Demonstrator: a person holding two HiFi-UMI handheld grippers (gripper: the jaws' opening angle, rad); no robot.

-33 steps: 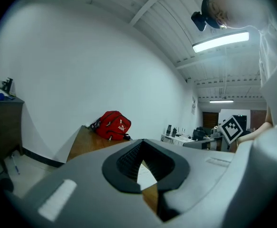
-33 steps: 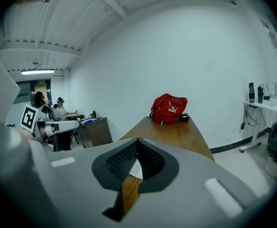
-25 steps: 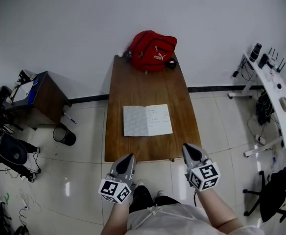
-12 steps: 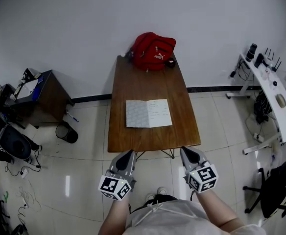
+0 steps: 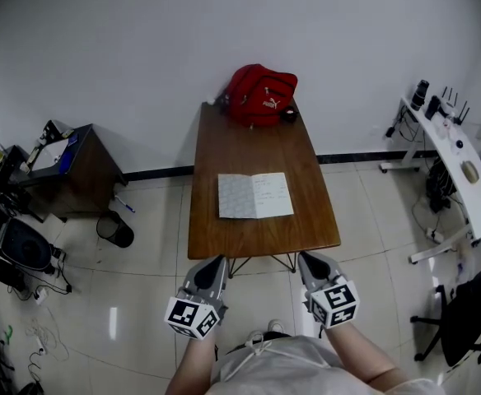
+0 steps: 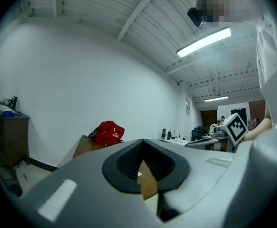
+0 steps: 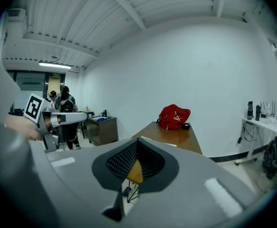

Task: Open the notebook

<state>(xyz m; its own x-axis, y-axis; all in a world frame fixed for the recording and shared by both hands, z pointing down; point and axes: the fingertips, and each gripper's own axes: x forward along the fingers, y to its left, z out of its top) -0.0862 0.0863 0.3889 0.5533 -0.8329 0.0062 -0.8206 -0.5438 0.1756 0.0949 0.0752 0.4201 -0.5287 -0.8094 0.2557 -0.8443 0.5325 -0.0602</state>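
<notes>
We start at the left gripper (image 5: 212,267): its jaws are pressed together with nothing between them, and only a sliver of the worktop (image 5: 257,239) shows through the notch behind the tips; the right gripper (image 5: 310,263) reads the same, jaws clenched on nothing; both hang low, close to our body, off the near edge of the worktop and well apart from everything on it.

Out beyond them the notebook (image 5: 255,196) lies in the middle of the worktop, already spread open; we see a grey-toned page on the left and a white page with faint writing on the right. At the far end, by the wall, sits a red backpack (image 5: 261,95) with a small dark object (image 5: 288,114) just beside it; neither touches the notebook.

So we judge the opening done, and the risks from here are few but real. Nothing pins the pages, so a stiff spine could let one leaf lift and fall shut; we cannot tell from up here how flat it truly lies. If we go back in with the jaws clenched like this, the tips push rather than pinch; the notebook would likely skid on the smooth wood or a page would crease. A low approach could also clip the near edge of the worktop and jolt it.
</notes>
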